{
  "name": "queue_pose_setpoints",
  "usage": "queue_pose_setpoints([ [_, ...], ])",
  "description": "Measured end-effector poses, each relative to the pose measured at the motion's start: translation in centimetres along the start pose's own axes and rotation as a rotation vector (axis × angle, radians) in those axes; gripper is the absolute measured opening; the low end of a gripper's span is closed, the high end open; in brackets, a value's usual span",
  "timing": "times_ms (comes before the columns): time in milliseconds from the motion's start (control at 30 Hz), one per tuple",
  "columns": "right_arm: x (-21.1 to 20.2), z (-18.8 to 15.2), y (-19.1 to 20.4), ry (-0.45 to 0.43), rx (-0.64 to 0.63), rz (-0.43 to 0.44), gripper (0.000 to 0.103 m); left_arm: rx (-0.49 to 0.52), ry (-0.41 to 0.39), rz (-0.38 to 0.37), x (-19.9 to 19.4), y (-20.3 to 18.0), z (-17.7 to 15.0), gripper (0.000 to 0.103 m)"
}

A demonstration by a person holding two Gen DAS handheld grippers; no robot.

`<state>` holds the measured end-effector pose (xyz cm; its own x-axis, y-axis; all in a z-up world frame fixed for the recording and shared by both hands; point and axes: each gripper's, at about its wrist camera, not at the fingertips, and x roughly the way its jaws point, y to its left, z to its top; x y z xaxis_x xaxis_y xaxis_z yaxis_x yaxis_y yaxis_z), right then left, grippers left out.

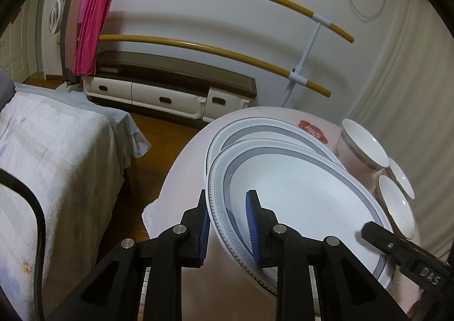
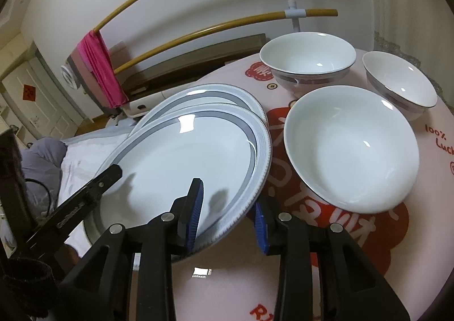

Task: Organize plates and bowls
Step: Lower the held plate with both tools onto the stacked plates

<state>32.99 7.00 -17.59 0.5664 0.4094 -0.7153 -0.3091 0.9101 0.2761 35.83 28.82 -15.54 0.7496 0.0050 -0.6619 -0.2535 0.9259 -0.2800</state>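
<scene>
Currently, the step in hand is stacking the plates: the top plate (image 2: pixel 181 150) lies partly over the lower plate (image 2: pixel 204 94), offset toward 6 o'clock rather than nested.

Left gripper (image 1: pixel 228 224): its fingers (image 1: pixel 252 224) straddle the top plate's rim at 9 o'clock of the plate, one pad above, one below. The gap is narrow and the pads appear to press on the rim; treat this as a grip on the top plate.

Right gripper (image 2: pixel 227 218): its fingers (image 2: pixel 194 213) straddle the same rim at about 4 o'clock of the plate. The gap is wider, and the outer pad stands clear of the rim edge. Judged state: open, plate between the fingers but not clamped.

Location of task items: both plates rest on the pink worktop (image 2: pixel 227 278), at 9 o'clock of the bowls. Three bowls stand apart, none stacked: a large bowl (image 2: pixel 351 150) just beside the plates, a second bowl (image 2: pixel 308 57) at 12 o'clock, a third bowl (image 2: pixel 400 82) at 1 o'clock.

Next move, as judged:
1. Clear the right gripper from the rim.
2. Slide the top plate toward 12 o'clock until the rims align.
3. Release the left gripper.
4. Proceed to nest the bowls.

Caution: glazed rims are slippery; a one-sided hold may let the plate tilt.
</scene>
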Motion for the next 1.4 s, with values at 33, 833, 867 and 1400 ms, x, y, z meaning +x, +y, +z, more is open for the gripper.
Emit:
queue_pose_setpoints([
  [33,-0.3,-0.1,0.0,-0.002,-0.004,0.003,0.034,0.0,-0.001,0.001,0.0,0.0,0.0,0.02],
  [833,-1.2,0.1,-2.0,0.014,0.093,0.111,0.022,0.019,0.012,0.057,-0.9,-2.2,-0.5,0.027],
  [867,-1.1,0.2,-2.0,0.014,0.096,0.113,0.022,0.015,0.015,0.052,-1.0,-2.3,-0.6,0.028],
  [1400,-1.3,0.0,-2.2,0.011,0.101,0.115,0.02,-0.023,0.051,0.059,-3.1,-3.4,-1.1,0.031],
])
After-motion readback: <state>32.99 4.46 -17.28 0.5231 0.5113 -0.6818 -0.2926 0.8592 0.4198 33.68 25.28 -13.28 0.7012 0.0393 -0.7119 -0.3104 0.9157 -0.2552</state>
